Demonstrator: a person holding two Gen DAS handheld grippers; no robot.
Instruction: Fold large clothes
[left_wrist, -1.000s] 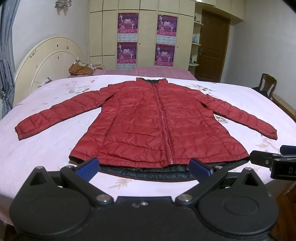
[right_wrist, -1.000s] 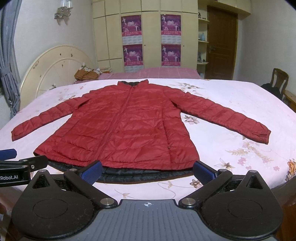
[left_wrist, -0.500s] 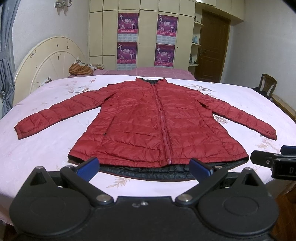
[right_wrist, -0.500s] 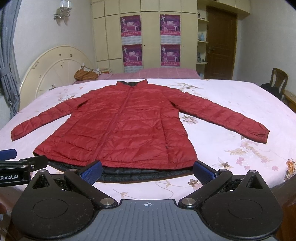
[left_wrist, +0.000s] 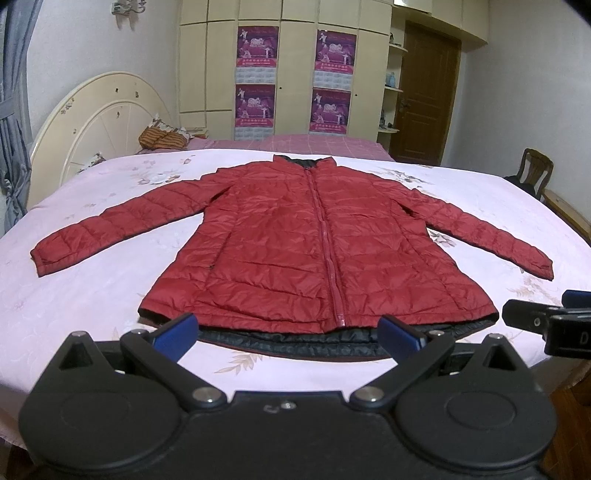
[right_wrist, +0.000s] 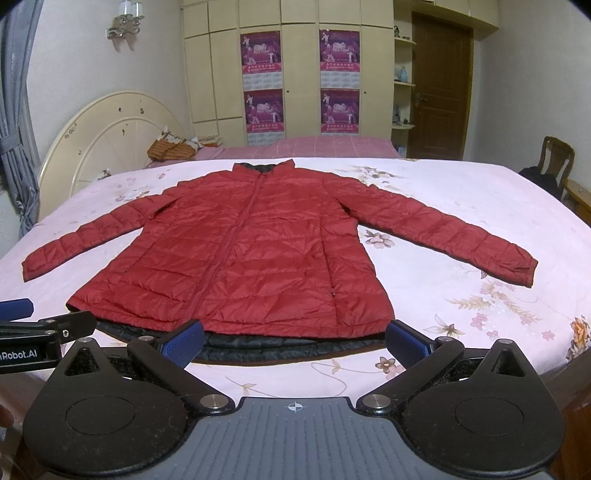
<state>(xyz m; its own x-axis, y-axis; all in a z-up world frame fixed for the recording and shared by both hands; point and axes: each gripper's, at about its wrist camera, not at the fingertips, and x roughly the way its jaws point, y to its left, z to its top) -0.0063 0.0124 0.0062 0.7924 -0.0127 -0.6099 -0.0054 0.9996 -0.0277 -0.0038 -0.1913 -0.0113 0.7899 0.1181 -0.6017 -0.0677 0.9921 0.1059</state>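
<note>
Jaws wide on left gripper and right gripper, low in frame, holding nothing, before red jacket spread flat on bed.

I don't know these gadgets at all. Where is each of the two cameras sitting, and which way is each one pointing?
Left wrist view: sits on the left tool, just behind its open blue fingers, facing across the bed at the red jacket; the right tool pokes in at the right edge.
Right wrist view: sits on the right tool, also open, facing the same way from slightly further right; the left tool shows at the left edge.
Shared: both see the spread jacket, the posters on the wardrobe, the door.
</note>
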